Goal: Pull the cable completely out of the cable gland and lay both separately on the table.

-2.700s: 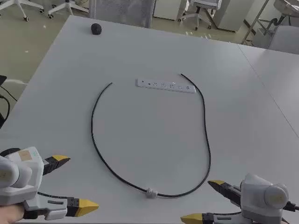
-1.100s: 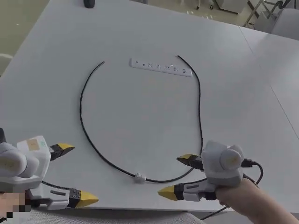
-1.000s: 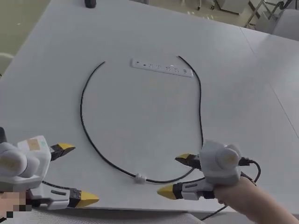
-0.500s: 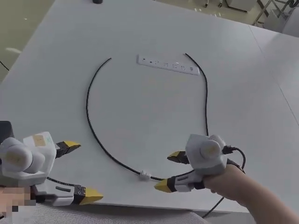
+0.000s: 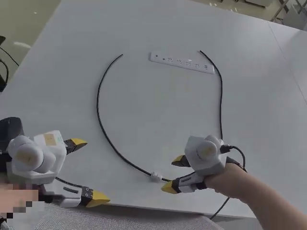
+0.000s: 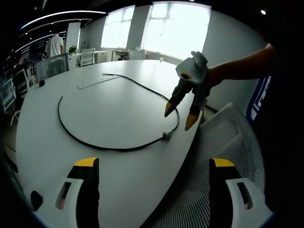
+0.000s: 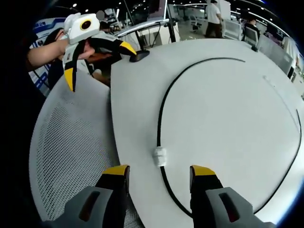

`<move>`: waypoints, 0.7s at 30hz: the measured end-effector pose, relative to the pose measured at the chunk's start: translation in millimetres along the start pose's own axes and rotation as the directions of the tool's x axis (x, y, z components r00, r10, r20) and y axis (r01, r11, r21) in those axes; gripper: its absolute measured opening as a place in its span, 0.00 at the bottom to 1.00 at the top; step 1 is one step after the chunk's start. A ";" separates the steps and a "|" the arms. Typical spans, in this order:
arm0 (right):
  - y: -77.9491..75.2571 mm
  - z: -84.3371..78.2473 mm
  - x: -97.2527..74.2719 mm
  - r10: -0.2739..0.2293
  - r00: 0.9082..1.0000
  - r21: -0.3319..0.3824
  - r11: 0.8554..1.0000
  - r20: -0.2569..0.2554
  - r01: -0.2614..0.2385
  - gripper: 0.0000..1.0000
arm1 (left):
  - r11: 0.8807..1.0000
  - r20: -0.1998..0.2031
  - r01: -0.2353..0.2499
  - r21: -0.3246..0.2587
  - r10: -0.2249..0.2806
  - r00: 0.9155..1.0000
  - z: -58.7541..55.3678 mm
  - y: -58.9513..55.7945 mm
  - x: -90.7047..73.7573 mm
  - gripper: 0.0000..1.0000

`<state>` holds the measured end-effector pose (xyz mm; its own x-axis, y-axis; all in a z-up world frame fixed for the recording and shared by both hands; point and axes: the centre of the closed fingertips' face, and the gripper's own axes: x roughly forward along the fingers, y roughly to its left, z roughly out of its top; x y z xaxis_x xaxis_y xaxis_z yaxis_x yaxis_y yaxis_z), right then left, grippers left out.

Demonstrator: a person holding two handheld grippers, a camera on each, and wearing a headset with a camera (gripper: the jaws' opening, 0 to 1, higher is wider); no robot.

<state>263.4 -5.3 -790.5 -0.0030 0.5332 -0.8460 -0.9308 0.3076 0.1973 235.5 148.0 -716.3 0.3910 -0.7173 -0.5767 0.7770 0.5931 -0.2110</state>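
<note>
Cable [image 5: 98, 105] with cable gland [image 5: 155, 176] threaded on it, lying in a wide open loop on the table [image 5: 158, 110]. The gland sits just ahead of the right tongs [image 5: 172, 174], in line with the gap between their two jaws and close to the near table edge. These jaws are spread and hold nothing. The left tongs [image 5: 91, 170], likewise spread and empty, hover at the table edge, well apart from the cable, whose nearest run lies ahead of them.

Likely faults:
- If the right tongs close slightly off line, they pinch bare cable instead of the gland, and the small gland may skid over the edge.
- If only one part is held, a pull probably drags the whole loop rather than separating it.
- The cable end far beyond the right tongs lies beside a power strip [image 5: 181, 63], which a sweeping cable could shove.
</note>
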 end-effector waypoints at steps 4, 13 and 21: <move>-3.1 3.1 7.3 0.009 1.000 0.001 1.000 -0.012 -0.009 0.47 | 1.000 0.001 -0.011 -0.007 0.011 1.000 -0.3 3.6 -1.1 0.98; -6.0 -0.3 24.0 0.034 0.997 -0.036 0.999 -0.071 -0.037 0.32 | 1.000 -0.026 -0.013 -0.011 0.012 1.000 -7.4 7.3 1.2 0.97; -4.6 -3.7 30.0 0.062 0.992 -0.056 0.996 -0.107 -0.069 0.21 | 1.000 -0.021 -0.007 -0.012 0.007 1.000 -4.2 8.7 2.2 0.96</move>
<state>266.2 6.4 -818.6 -0.1002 0.4641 -0.8801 -0.9475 0.2256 0.2268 241.0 153.1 -722.7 0.3863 -0.7053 -0.5944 0.7680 0.6028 -0.2162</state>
